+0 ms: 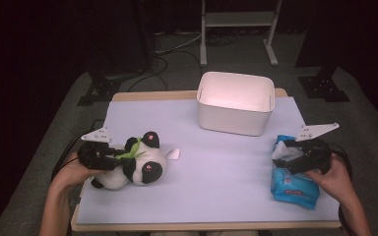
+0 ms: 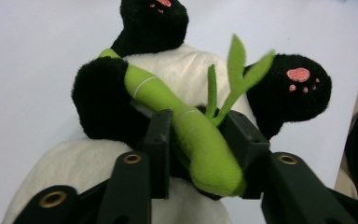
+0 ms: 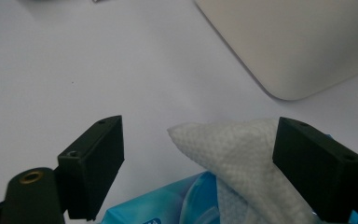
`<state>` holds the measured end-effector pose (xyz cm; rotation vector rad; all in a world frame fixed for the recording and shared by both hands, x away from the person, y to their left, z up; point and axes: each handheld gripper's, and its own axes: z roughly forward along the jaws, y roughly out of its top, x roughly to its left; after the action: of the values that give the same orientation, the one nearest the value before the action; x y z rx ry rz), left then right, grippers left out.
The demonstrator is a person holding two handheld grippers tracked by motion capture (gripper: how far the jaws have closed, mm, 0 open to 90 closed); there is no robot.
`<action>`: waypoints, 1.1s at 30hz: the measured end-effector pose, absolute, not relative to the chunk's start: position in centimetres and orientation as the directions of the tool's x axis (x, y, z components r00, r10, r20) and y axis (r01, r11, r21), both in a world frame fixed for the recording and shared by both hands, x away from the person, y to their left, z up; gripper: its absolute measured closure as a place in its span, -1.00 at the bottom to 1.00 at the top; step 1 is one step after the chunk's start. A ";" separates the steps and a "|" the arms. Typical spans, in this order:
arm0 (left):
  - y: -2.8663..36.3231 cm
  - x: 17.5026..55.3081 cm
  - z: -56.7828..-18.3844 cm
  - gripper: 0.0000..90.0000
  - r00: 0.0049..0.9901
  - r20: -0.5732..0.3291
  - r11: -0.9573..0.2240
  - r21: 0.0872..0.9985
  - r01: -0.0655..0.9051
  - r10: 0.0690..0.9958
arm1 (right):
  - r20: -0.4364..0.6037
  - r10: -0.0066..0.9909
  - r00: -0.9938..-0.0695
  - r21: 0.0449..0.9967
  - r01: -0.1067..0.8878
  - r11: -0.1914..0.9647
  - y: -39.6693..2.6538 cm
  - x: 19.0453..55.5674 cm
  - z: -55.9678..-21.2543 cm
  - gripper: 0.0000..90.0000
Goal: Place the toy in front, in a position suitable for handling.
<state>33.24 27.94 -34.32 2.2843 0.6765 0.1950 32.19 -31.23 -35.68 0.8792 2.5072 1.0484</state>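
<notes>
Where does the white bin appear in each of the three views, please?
High view: the white bin stands at the far middle of the table.
Left gripper view: the bin is not in it.
Right gripper view: the bin's wall sits in the top right corner.
Shared landmark: the blue wipes pack, with its white wipe sticking out.

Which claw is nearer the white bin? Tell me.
Right. The right claw sits over the wipes pack, just right of the white bin; the left claw is at the panda, far left.

Table (image 1: 216, 182) bears panda (image 1: 138, 164), bin (image 1: 236, 105), wipes pack (image 1: 293, 184).
</notes>
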 end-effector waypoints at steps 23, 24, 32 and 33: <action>26.1 33.6 -31.5 0.65 0.850 -0.035 -0.608 0.683 0.405 0.526 | -0.020 0.638 -0.770 0.717 0.433 0.546 -31.7 32.5 -35.8 -0.66; 25.1 33.5 -31.0 0.64 0.859 -0.034 -0.611 0.689 0.391 0.511 | -0.019 0.637 -0.770 0.718 0.433 0.545 -31.7 32.4 -35.7 -0.66; 20.4 33.8 -29.9 0.64 0.901 -0.032 -0.627 0.708 0.325 0.432 | -0.017 0.629 -0.777 0.719 0.428 0.548 -31.8 32.3 -35.5 -0.66; 19.9 33.9 -29.8 0.64 0.906 -0.031 -0.631 0.708 0.317 0.421 | -0.011 0.632 -0.775 0.718 0.434 0.544 -31.9 32.3 -35.6 -0.66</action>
<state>33.86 19.90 -29.83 2.3020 0.5241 0.1759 32.32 -31.88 -35.62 0.8887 2.5146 1.0594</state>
